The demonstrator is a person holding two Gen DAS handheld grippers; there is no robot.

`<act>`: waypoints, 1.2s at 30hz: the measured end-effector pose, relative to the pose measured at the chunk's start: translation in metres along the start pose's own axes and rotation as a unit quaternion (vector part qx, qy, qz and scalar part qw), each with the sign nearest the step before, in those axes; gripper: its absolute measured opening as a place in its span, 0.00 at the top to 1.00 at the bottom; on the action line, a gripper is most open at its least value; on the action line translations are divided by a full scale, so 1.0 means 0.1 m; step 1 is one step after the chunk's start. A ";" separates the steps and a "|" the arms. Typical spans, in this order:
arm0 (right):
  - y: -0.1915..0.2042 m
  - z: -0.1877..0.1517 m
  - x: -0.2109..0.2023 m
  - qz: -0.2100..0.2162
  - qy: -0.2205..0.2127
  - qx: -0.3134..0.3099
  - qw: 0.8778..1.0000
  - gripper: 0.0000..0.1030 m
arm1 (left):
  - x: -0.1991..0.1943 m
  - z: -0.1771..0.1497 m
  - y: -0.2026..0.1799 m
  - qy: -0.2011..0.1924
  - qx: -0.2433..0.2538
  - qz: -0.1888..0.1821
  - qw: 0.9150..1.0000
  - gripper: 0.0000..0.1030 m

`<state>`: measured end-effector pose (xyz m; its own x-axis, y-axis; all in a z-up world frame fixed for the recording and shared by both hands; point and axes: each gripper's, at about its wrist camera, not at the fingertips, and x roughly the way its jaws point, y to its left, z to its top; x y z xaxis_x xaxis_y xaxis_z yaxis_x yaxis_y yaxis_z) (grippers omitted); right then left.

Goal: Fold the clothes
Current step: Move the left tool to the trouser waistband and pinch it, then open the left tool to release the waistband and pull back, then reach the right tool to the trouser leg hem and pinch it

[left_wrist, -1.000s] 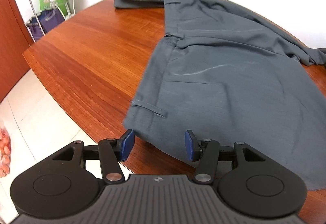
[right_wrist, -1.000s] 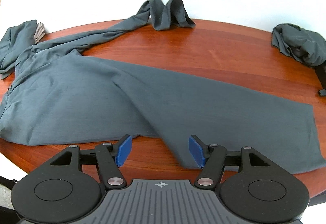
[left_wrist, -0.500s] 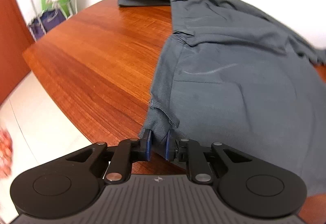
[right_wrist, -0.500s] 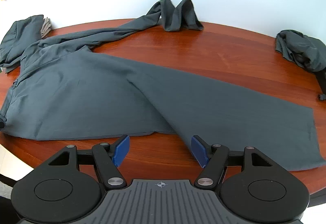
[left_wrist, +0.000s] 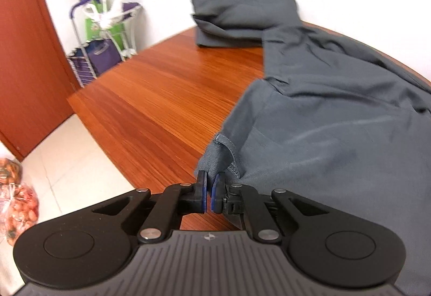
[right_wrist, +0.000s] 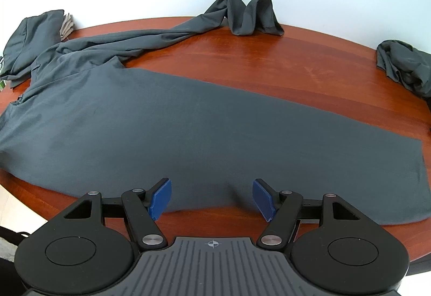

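Note:
Grey trousers (right_wrist: 167,129) lie spread across the red-brown wooden table (right_wrist: 282,72), one leg flat, the other trailing to the back edge. In the left wrist view my left gripper (left_wrist: 210,189) is shut on the waistband corner (left_wrist: 215,153) of the trousers (left_wrist: 336,140), which is bunched up and lifted off the table (left_wrist: 161,107). My right gripper (right_wrist: 211,199) is open over the near edge of the flat trouser leg, with the cloth edge lying below and between its blue pads (right_wrist: 161,196); they do not press it.
A folded grey garment (left_wrist: 237,13) sits at the table's far left, seen too as a pile (right_wrist: 29,40) in the right wrist view. A crumpled grey garment (right_wrist: 404,67) lies at the far right. A wire cart (left_wrist: 102,35) and red bags (left_wrist: 18,196) stand on the floor.
My left gripper went from open to shut on the waistband corner and lifted it. My right gripper moved in over the near edge of the trouser leg, still open.

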<state>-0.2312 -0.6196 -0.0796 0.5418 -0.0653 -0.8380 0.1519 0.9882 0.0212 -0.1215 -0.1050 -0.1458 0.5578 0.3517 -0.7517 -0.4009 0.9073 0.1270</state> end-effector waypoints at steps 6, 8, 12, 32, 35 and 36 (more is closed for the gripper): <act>0.13 -0.08 0.09 -0.003 0.015 0.007 1.000 0.33 | 0.00 0.17 0.19 -0.029 -0.029 0.071 0.997 0.94; 0.15 -0.11 0.12 -0.006 0.021 0.011 1.000 0.33 | 0.02 0.22 0.25 -0.031 -0.036 0.091 0.995 0.94; 0.17 -0.18 0.17 -0.013 0.030 0.020 0.999 0.33 | 0.10 0.29 0.37 -0.016 -0.056 0.111 0.992 0.93; 0.05 0.72 0.34 -0.029 -0.018 -0.100 0.994 0.33 | -0.43 0.41 -0.09 -0.040 -0.019 -0.052 0.998 0.50; -0.02 1.00 0.45 -0.023 -0.036 -0.146 0.988 0.33 | -0.53 0.37 -0.34 -0.044 -0.009 -0.096 0.994 0.49; -0.05 1.11 0.51 -0.016 -0.041 -0.162 0.986 0.33 | -0.57 0.35 -0.43 -0.043 -0.005 -0.108 0.993 0.49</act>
<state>-0.1125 -0.6435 -0.0615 0.6081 -0.0943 -0.7882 -0.0958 0.9770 -0.1908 -0.1110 -0.1561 -0.0861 0.6909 0.1679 -0.7032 -0.2724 0.9614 -0.0381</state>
